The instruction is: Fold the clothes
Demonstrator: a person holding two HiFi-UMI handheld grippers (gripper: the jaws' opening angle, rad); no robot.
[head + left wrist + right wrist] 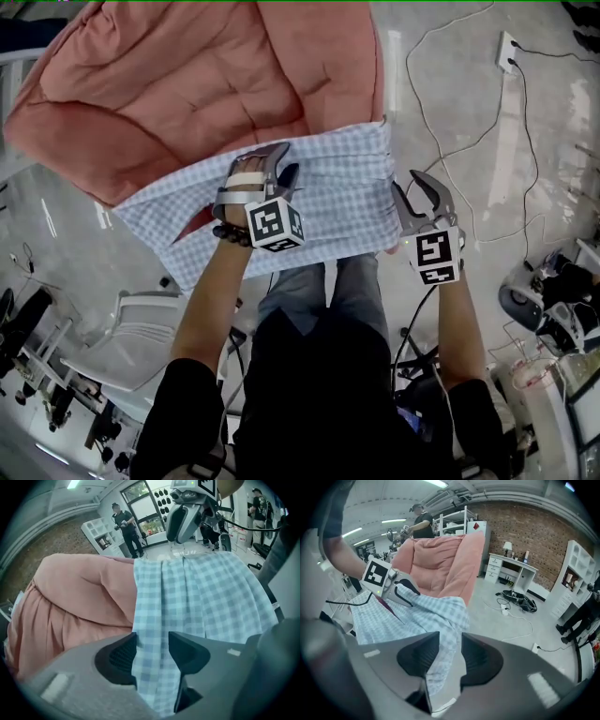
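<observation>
Left claw (284,167) stands half open, with the blue-checked cotton garment (328,211) loose between its pads. Right claw (408,183) grips its edge. Smooth it onto the pink quilted cover (187,84) ahead before you let go.

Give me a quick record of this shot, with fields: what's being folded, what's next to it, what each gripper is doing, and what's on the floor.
clothing: blue checked garment, spread between the two grippers
beside it: pink quilt; the garment overlaps its near edge
left gripper: fingers apart, garment between them, not pinched
right gripper: fingers closed on a bunched edge of the garment
floor: pale, with cables on the right of the head view
</observation>
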